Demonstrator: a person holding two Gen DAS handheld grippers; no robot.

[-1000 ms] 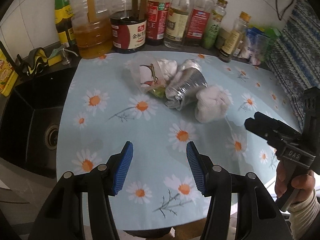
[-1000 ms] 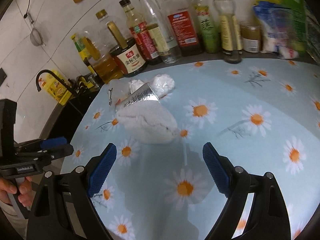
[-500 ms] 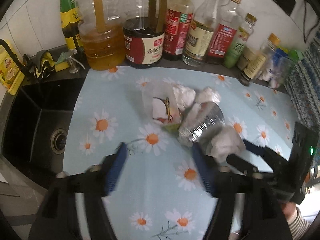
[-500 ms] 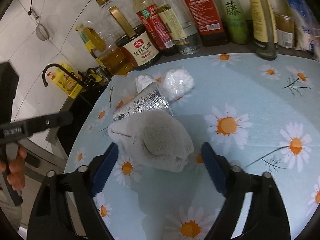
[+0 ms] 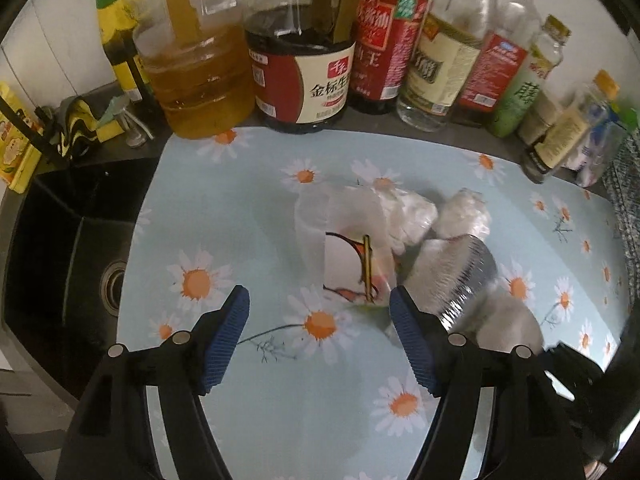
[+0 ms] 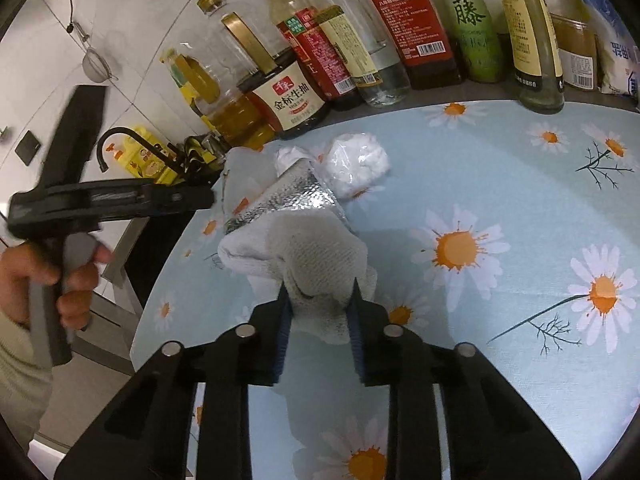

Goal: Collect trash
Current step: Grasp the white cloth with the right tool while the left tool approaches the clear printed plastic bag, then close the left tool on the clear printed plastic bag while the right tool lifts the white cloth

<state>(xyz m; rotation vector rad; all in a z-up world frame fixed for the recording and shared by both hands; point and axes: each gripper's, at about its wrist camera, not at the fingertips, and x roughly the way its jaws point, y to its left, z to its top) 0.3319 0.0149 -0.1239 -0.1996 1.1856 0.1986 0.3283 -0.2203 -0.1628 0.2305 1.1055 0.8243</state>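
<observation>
Here the right gripper (image 6: 320, 312), its jaws just closed, pinches the crumpled paper towel (image 6: 312, 256). Just behind the towel, the foil wrapper (image 6: 288, 204) runs lengthwise toward the sink (image 5: 60, 248). The left gripper (image 5: 320, 316) gapes empty.

occl: right gripper (image 5: 576, 364) mostly behind left gripper's finger in left wrist view, blurred, jaws unreadable there | crumpled white tissue (image 6: 316, 264) near end hidden betw pads | bottle row (image 5: 420, 52) tops cut by frame edge | clear plastic bag (image 5: 352, 248) contents unclear
</observation>
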